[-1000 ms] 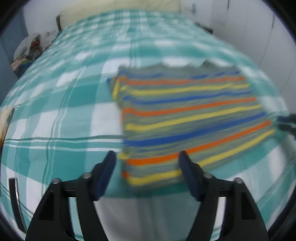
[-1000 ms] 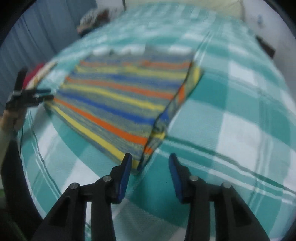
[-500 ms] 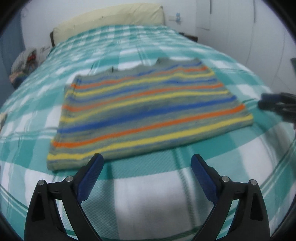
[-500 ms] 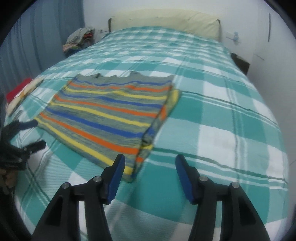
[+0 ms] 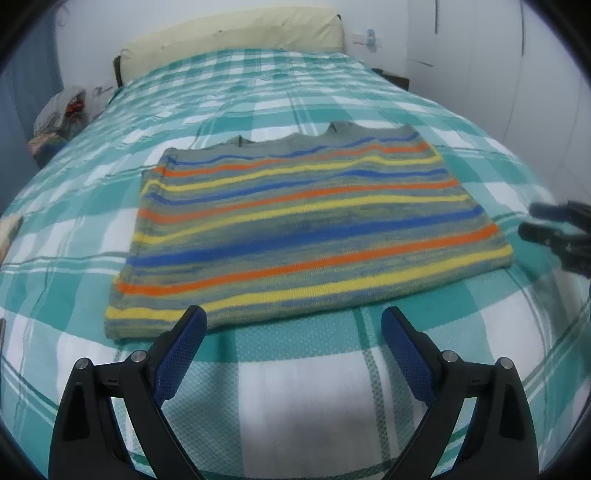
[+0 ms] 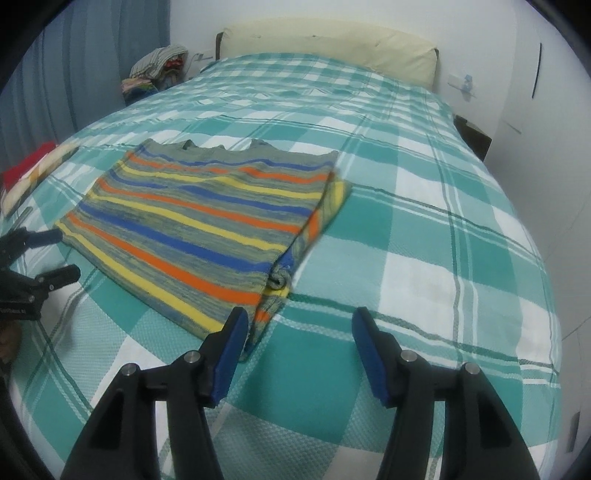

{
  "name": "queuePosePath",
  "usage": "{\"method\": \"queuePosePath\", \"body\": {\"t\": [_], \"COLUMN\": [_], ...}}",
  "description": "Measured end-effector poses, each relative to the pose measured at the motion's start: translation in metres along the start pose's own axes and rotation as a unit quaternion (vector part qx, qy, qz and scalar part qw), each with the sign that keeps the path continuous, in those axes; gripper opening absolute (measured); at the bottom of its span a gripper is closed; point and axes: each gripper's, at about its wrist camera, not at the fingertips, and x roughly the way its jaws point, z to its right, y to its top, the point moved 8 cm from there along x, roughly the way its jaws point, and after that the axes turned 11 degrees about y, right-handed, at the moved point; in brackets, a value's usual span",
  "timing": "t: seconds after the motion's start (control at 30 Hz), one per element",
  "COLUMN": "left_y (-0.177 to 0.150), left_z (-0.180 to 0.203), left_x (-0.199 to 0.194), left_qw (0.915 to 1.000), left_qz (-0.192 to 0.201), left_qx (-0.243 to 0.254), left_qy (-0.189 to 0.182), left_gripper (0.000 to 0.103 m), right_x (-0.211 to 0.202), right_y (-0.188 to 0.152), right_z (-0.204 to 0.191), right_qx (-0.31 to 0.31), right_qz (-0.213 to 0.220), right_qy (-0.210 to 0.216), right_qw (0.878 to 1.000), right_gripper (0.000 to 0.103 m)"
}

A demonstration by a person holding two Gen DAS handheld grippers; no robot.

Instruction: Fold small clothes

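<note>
One striped sweater, banded in grey, orange, yellow and blue, lies folded flat on the teal-and-white checked bedspread, near the middle of the bed. Its neckline faces the headboard. In the right wrist view a second folded layer projects from under its right edge.

The left gripper points down at a slant toward the bedspread, just short of the sweater's near hem. Its two blue-padded fingers are spread wide with only bedspread between them. The left finger tip overlaps the hem in the picture; contact cannot be confirmed.

The right gripper slants down likewise at the sweater's near right corner. Its jaws stand apart, moderately spread, and grip nothing. The left finger tip sits just beside the corner.

Each gripper appears at the edge of the other's view.

One cream pillow lies against the headboard. One pile of clothes, possibly several garments, sits beside the bed near a blue curtain.
</note>
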Motion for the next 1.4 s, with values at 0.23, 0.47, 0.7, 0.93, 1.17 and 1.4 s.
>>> {"method": "queuePosePath", "body": {"t": [0.23, 0.47, 0.7, 0.93, 1.17, 1.4], "left_y": [0.005, 0.002, 0.002, 0.02, 0.026, 0.035], "left_z": [-0.001, 0.001, 0.03, 0.141, 0.211, 0.193], "left_x": [-0.002, -0.004, -0.018, -0.015, 0.006, 0.007], "left_qw": [1.0, 0.9998, 0.9982, 0.9822, 0.9704, 0.9832], "left_qz": [0.005, 0.004, 0.027, 0.047, 0.05, 0.043], "left_qx": [-0.002, 0.011, 0.052, 0.169, 0.219, 0.144], "left_qy": [0.008, 0.014, 0.008, -0.068, -0.089, -0.103], "left_gripper": [0.096, 0.096, 0.096, 0.096, 0.075, 0.008], "right_x": [0.002, 0.004, 0.001, 0.035, 0.119, 0.151], "right_y": [-0.002, -0.003, 0.004, 0.043, 0.078, 0.113], "right_z": [0.0, 0.0, 0.014, 0.073, 0.095, 0.089], "right_qx": [-0.008, -0.013, 0.029, 0.191, 0.256, 0.27], "right_qz": [-0.004, -0.006, 0.008, 0.012, -0.05, -0.027], "right_qy": [-0.006, -0.009, 0.018, 0.168, 0.281, 0.289], "right_qw": [1.0, 1.0, 0.999, 0.967, 0.924, 0.918], "right_gripper": [0.059, 0.059, 0.059, 0.059, 0.056, 0.009]}}
